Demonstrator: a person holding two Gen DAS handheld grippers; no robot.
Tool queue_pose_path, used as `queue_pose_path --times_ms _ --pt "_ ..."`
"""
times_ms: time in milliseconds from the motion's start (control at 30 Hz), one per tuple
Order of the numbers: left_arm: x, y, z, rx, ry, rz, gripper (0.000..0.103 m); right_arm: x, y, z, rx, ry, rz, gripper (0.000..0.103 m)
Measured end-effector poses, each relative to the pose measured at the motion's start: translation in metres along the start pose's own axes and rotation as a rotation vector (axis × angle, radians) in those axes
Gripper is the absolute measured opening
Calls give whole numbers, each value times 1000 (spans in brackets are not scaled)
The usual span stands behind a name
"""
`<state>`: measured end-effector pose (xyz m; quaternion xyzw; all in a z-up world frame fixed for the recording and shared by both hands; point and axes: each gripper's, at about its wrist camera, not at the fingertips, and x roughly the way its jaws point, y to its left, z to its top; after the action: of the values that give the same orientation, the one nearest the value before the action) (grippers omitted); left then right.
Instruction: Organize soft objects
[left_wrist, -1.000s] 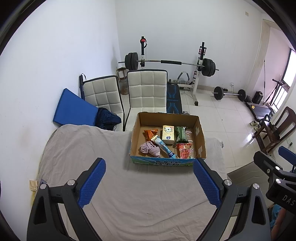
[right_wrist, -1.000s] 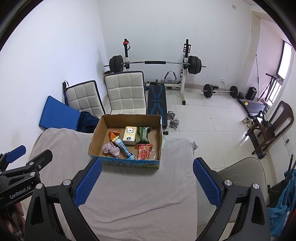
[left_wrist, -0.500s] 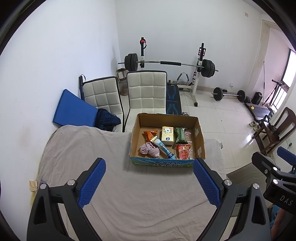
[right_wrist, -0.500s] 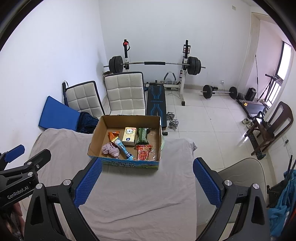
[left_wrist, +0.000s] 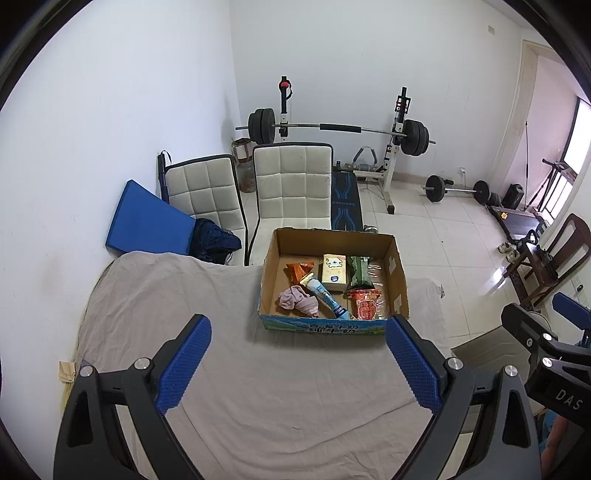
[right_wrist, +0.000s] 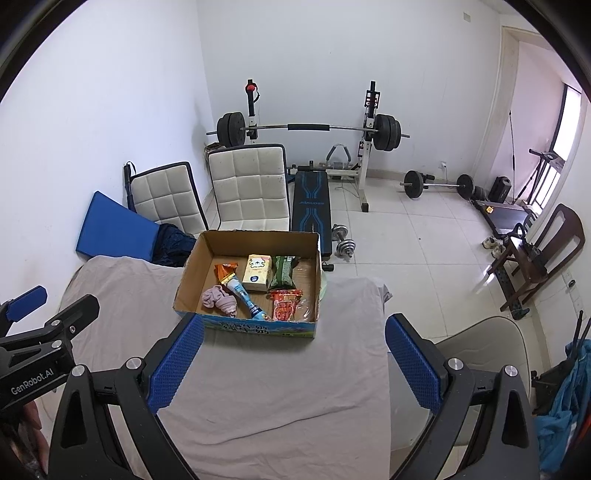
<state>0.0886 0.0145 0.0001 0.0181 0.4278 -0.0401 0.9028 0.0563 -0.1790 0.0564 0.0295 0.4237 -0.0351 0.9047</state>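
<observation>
Corrugated brown cardboard is forming the open box (left_wrist: 400, 280) that is sitting on the far part of the desk (left_wrist: 258, 387), whose wrinkled grey cloth is lying bare of loose items in front of it. All the soft things in view are lying inside the box: a crumpled pink cloth (left_wrist: 298, 301) in the near left corner, a slim blue-and-white tube (left_wrist: 322, 295) slanting beside it and seeming to touch it, an orange crinkly packet (left_wrist: 298, 269) behind, a cream tissue pack (left_wrist: 334, 272) squarish and puffy, a green pouch (left_wrist: 359, 272), and a red printed wrapper (left_wrist: 365, 302) with clear glossy film next to it. The left claw (left_wrist: 297, 363) is hovering above the cloth with its ribbed blue pads spread wide and gripping nothing; the right claw (right_wrist: 293, 360) is likewise hanging wide apart and empty, its left pad just overlapping the box's near edge in its own view. This arrangement is fitting either a box waiting to be sorted out or one already packed, so the step in hand is not being settled here. Any grasp would be calling for a gentle pinch, since cloth and film are likely yielding and slipping.
</observation>
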Motion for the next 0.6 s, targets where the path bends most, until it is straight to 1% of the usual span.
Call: queue_pose_path --times_ms 600 --pt "0 -1 -1 -2 -2 3 97 -1 -1 4 -2 -6 -2 100"
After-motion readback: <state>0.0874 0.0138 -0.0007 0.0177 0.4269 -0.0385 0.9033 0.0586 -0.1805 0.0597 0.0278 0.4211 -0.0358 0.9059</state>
